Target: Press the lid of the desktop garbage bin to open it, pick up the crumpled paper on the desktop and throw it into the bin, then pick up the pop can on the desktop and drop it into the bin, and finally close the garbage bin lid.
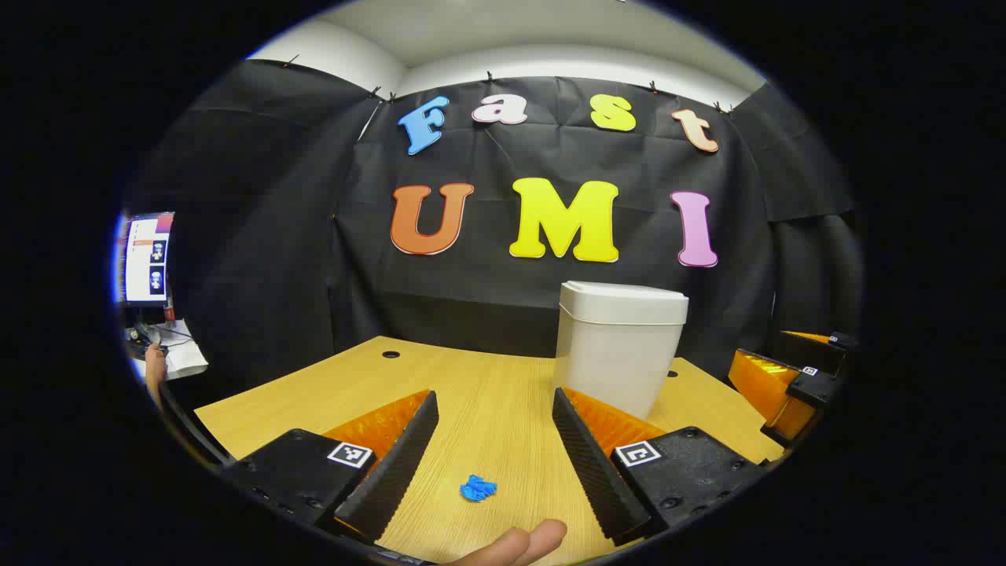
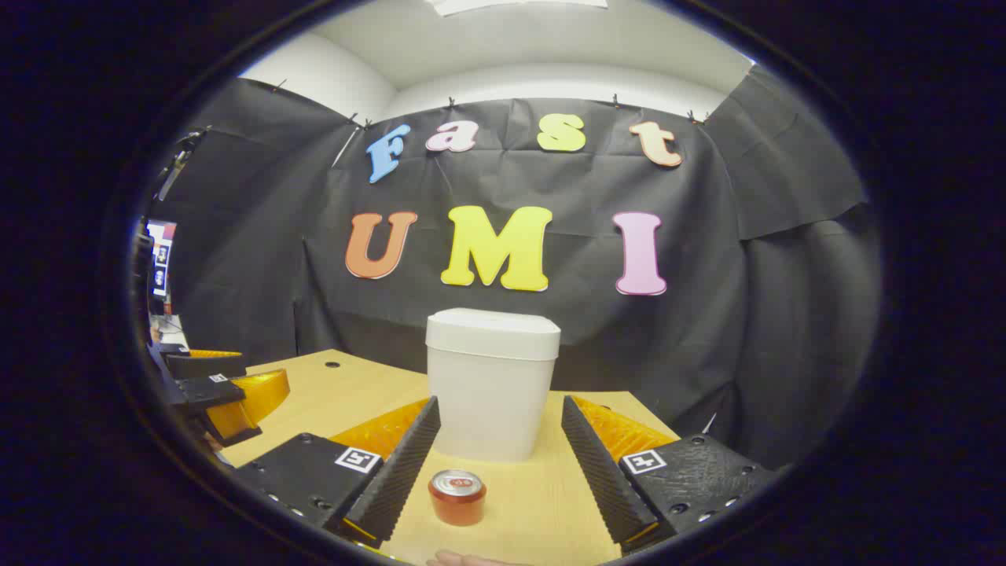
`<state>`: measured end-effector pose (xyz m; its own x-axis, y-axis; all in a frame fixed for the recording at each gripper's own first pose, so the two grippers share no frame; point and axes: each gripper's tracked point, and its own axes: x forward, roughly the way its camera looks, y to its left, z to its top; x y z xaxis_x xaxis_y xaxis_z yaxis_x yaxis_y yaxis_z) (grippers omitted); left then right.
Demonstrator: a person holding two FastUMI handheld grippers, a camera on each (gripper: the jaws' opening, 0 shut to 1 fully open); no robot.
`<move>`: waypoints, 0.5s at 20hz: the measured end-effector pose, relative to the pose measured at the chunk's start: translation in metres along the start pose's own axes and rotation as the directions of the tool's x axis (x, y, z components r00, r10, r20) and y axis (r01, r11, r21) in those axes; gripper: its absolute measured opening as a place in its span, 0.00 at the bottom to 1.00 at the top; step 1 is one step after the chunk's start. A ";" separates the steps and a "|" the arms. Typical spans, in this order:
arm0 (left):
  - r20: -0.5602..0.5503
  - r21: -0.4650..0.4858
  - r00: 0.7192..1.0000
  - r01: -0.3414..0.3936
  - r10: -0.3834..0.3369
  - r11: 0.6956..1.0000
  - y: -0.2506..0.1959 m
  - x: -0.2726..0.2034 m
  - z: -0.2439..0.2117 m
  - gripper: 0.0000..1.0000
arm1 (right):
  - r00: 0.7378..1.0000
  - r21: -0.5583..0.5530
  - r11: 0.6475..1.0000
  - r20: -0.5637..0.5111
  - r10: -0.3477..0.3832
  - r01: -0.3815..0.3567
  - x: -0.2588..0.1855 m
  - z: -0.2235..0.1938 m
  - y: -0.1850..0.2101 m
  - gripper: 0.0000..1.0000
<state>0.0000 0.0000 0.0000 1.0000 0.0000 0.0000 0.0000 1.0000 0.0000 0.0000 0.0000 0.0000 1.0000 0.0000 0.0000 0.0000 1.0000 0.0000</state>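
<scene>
The booth is evenly and brightly lit from overhead; soft shadows are cast on the bench. Straight edges are bowed by fisheye distortion (strongest near the rim), where sharpness is lost.

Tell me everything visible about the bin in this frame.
The bin is off-white, looks like matte plastic, with rounded corners and a body tapering slightly downward. Its lid forms a wider cap and sits shut. It stands upright on the wooden table, toward the back near the black cloth. Nothing touches it; the can stands apart in front of it, and both grippers are short of it.
</scene>
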 end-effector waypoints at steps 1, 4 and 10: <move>0.010 0.015 1.000 -0.006 0.006 1.000 0.000 0.000 0.002 0.96 | 1.000 0.013 1.000 -0.001 0.012 -0.012 -0.002 -0.002 0.000 0.98; 0.031 0.061 0.999 -0.011 0.009 0.998 -0.003 -0.007 0.002 0.96 | 1.000 0.044 0.999 -0.002 0.009 -0.009 -0.007 -0.003 -0.017 0.95; 0.036 0.061 0.999 -0.006 0.004 0.998 -0.007 -0.017 -0.001 0.96 | 1.000 0.075 0.997 0.024 -0.012 0.010 -0.012 0.007 -0.041 0.97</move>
<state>-0.0171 -0.0066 -0.0006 0.9994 0.0040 0.0356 -0.0061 0.9981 0.0606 -0.0123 -0.0411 0.0074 0.9996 -0.0121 0.0238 0.0103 0.9971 0.0755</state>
